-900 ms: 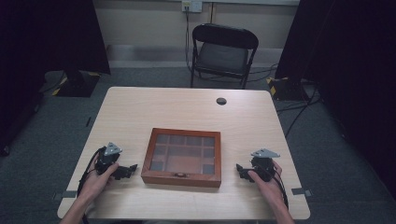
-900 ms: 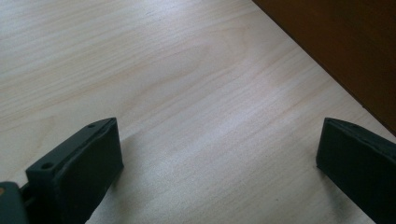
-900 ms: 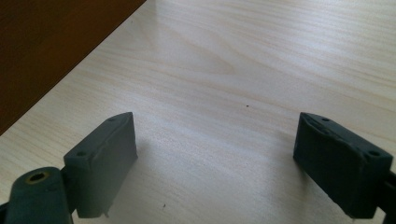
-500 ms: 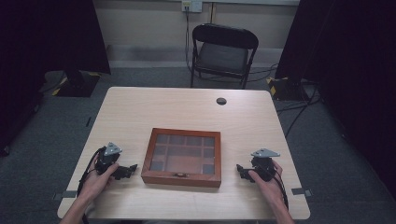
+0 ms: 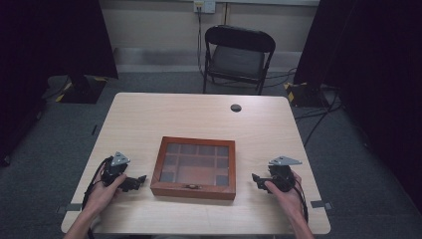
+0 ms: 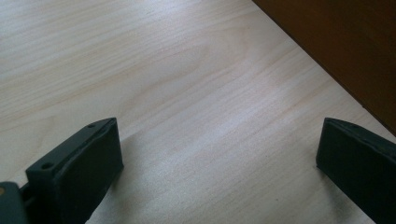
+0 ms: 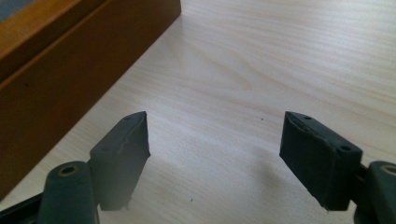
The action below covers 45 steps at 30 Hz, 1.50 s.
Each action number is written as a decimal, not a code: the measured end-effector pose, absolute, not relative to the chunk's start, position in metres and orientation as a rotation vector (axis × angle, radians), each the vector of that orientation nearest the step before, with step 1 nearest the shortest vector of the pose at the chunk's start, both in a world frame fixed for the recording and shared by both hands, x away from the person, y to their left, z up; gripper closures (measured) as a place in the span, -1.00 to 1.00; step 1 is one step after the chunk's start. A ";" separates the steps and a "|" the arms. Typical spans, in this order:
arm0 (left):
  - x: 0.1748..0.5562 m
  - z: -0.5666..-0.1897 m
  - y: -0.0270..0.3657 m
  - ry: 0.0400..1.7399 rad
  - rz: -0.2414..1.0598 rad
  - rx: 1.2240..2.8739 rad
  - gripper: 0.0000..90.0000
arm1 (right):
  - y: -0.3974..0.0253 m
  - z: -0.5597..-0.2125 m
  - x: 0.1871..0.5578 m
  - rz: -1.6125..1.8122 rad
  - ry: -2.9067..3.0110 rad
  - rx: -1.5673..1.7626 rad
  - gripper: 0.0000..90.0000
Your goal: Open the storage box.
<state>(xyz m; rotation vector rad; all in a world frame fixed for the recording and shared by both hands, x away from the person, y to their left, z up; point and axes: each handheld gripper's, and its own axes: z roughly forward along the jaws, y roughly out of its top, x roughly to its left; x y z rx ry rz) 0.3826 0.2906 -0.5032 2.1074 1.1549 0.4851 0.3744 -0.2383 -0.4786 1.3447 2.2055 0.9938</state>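
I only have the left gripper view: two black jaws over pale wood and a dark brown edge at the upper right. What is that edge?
Observer: It is the side of a wooden box with a glass lid, shut, in the middle of the table.
Operator: Where is the other gripper?
Observer: The right gripper rests on the table at the box's other side, apart from it, jaws open.
Operator: Anything on the box to grab?
Observer: A small metal clasp sits on the front wall, facing the person.
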 end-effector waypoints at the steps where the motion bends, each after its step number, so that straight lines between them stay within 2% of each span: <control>1: 0.383 -0.503 0.291 1.155 0.486 2.108 -1.00 | -0.239 -0.476 0.374 1.004 2.205 1.335 -0.46; 9: 0.383 -0.503 0.291 1.155 0.486 2.108 -1.00 | -0.236 -0.459 0.369 1.098 2.199 1.298 -0.38; 24: 0.383 -0.503 0.291 1.152 0.486 2.103 -1.00 | -0.219 -0.428 0.357 1.216 2.227 1.186 -0.10; 34: 0.383 -0.504 0.291 1.150 0.484 2.101 -1.00 | -0.196 -0.412 0.350 1.331 2.325 1.084 0.10; 45: 0.383 -0.503 0.292 1.137 0.483 2.113 -1.00 | -0.167 -0.403 0.351 1.392 2.441 0.958 0.23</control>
